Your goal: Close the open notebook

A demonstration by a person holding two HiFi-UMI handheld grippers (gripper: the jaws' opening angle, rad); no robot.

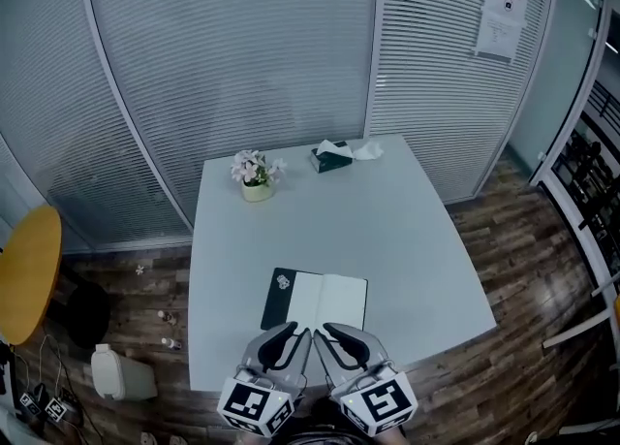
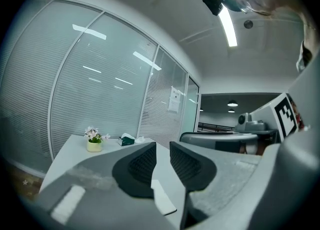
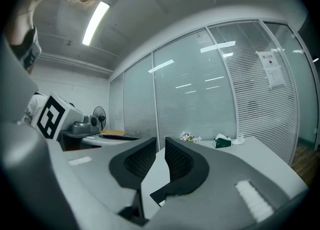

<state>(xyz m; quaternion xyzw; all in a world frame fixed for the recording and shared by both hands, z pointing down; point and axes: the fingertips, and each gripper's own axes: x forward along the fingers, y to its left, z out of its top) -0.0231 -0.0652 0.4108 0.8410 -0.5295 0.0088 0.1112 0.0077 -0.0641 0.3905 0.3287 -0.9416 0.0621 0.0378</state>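
1. We find the notebook (image 1: pixel 327 301) lying open and flat near the front edge of the table (image 1: pixel 417 230). Its dark cover is spread to the left and its white pages lie to the right. Closing has not begun.
2. The left gripper (image 2: pixel 162 147) has its jaws a narrow gap apart with nothing between them. A white page corner shows below the tips.
3. The right gripper (image 3: pixel 159 143) stands likewise, with a slim gap and its pads on nothing. Both grippers hang side by side over the notebook's near edge, and we cannot confirm contact.
4. Risk, in our judgement: the cover lies flush on the table, so a jaw may skate over its edge or push the notebook away.
5. Risk: catching loose pages instead of the cover would crease them and leave the book part open.
6. Risk: the grippers sit close together and could knock each other during the fold-over.
7. The flower pot (image 1: pixel 256 181) and tissue box (image 1: pixel 330 157) stand well apart at the far edge, and we rate them no hazard.
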